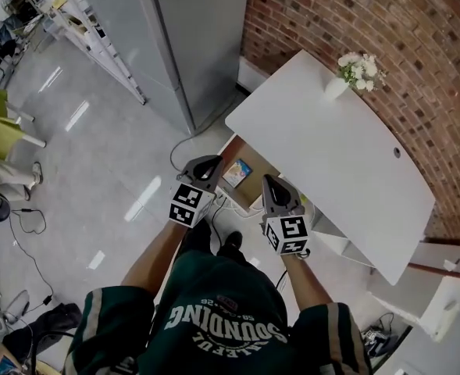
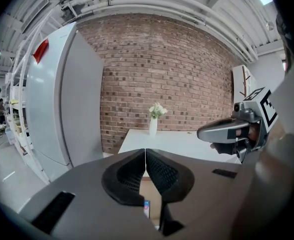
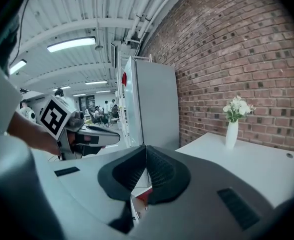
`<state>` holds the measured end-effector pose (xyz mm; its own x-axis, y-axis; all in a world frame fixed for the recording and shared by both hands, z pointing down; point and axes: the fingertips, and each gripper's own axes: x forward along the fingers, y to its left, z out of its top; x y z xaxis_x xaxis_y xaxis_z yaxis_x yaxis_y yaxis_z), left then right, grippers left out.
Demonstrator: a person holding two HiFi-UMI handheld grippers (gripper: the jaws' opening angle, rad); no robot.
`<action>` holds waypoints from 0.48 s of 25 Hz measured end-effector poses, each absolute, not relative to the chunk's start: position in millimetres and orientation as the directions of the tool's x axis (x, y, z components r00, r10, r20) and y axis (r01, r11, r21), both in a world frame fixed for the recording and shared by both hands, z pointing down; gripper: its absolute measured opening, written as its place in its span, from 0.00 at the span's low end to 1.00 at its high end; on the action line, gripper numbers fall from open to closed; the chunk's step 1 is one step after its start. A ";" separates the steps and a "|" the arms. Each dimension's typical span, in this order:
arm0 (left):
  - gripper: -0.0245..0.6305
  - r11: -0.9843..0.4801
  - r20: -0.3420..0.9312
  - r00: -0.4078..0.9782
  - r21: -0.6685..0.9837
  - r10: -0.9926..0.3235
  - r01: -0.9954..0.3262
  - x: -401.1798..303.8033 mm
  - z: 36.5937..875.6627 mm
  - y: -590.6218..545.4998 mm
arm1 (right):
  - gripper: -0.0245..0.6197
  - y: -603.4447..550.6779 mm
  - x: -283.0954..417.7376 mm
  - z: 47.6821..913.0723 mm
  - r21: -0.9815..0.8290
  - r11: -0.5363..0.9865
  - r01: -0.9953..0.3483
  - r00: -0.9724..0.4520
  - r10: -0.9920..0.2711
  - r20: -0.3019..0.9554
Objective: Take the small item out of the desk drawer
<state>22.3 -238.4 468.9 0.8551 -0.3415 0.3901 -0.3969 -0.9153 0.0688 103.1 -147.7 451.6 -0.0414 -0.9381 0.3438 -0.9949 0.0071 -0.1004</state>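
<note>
Ideally, left tongs (image 1: 212,164) and right tongs (image 1: 270,183), both pinched shut and empty above the drawer (image 1: 254,181), should open before dropping squarely onto the small item (image 1: 237,172).

The drawer (image 1: 249,183) juts out from under the white worktop (image 1: 331,155), and its top is open to reach from above. A tall grey cabinet (image 1: 206,37) stands at the left, with bare floor (image 1: 120,131) between. The vase of flowers (image 1: 348,78) stands well apart at the worktop's far corner, by the brick wall (image 1: 401,30).
</note>
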 end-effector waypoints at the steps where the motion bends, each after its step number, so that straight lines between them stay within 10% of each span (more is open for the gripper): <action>1: 0.06 -0.919 0.391 0.858 0.071 -0.333 -0.389 26.0 470.6 -239.4 | 0.08 -148.6 105.5 452.1 -0.099 -0.002 -0.995 -0.032 -0.937 0.347; 12: 0.07 -0.944 0.404 0.877 0.085 -0.260 -0.319 49.9 491.0 -256.0 | 0.08 -169.2 119.7 462.0 -0.096 -0.061 -0.994 0.021 -0.927 0.375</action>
